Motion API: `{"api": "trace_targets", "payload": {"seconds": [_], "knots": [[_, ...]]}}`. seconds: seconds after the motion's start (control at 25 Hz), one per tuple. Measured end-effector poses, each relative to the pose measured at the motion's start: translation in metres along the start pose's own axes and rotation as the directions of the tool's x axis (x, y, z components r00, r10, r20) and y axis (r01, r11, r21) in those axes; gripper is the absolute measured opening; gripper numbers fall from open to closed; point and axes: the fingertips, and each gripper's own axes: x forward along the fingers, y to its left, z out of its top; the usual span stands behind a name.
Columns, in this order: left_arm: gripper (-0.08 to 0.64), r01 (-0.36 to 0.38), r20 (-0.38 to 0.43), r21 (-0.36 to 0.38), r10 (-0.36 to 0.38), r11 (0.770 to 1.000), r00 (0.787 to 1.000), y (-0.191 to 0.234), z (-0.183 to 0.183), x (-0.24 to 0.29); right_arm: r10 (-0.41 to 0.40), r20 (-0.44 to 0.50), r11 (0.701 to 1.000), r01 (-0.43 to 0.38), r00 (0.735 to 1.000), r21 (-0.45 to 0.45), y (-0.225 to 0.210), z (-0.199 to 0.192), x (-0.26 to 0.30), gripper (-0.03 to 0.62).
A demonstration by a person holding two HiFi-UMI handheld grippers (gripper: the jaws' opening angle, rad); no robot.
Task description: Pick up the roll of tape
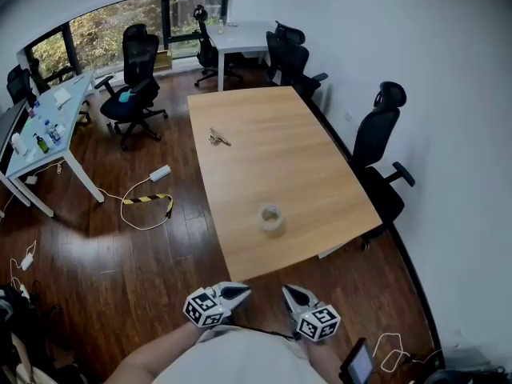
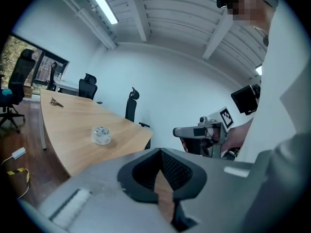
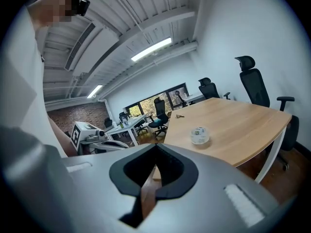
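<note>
The left claw (image 1: 238, 293) and right claw (image 1: 293, 296) sit low by the body, aimed at the table (image 1: 272, 134). Both are shut and empty. The roll of tape (image 1: 271, 218) lies on the table, well apart from them. The arms are cut off.

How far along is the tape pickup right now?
Nothing is done yet: the translucent roll of tape lies untouched on the light wooden table. In hand, nothing: the left gripper and right gripper are shut, empty, short of the table. Left: reach, open, grasp, lift.
</note>
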Motion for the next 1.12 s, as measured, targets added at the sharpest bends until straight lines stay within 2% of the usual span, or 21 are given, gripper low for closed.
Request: {"api": "trace_targets", "payload": {"seconds": [0.16, 0.4, 0.64, 0.76, 0.88, 1.12], "knots": [[0.003, 0.009, -0.007, 0.0, -0.009, 1.0, 1.0, 0.033, 0.004, -0.014, -0.022, -0.005, 1.0, 0.022, 1.0, 0.0, 0.001, 0.006, 0.026, 0.006], [0.003, -0.027, 0.004, -0.043, 0.027, 0.999, 1.0, 0.062, 0.001, -0.034, -0.027, -0.041, 1.0, 0.027, 0.999, -0.005, 0.001, 0.012, 0.051, 0.006], [0.003, -0.066, 0.012, -0.059, 0.067, 0.996, 0.998, 0.08, 0.006, -0.038, 0.013, -0.072, 0.999, -0.015, 0.997, -0.028, -0.003, 0.021, 0.072, 0.006], [0.003, -0.081, 0.02, -0.054, 0.082, 0.995, 0.996, 0.085, 0.01, -0.027, 0.055, -0.091, 0.997, -0.059, 0.994, -0.048, -0.011, 0.021, 0.081, 0.006], [0.003, -0.058, 0.022, -0.041, 0.059, 0.997, 0.998, 0.082, 0.017, -0.007, 0.075, -0.093, 0.996, -0.079, 0.993, -0.035, -0.026, 0.023, 0.08, 0.006], [0.003, -0.087, -0.078, 0.039, 0.09, 0.995, 0.993, 0.108, 0.026, 0.022, 0.105, -0.09, 0.994, -0.105, 0.99, 0.002, -0.051, 0.032, 0.096, 0.006]]}}
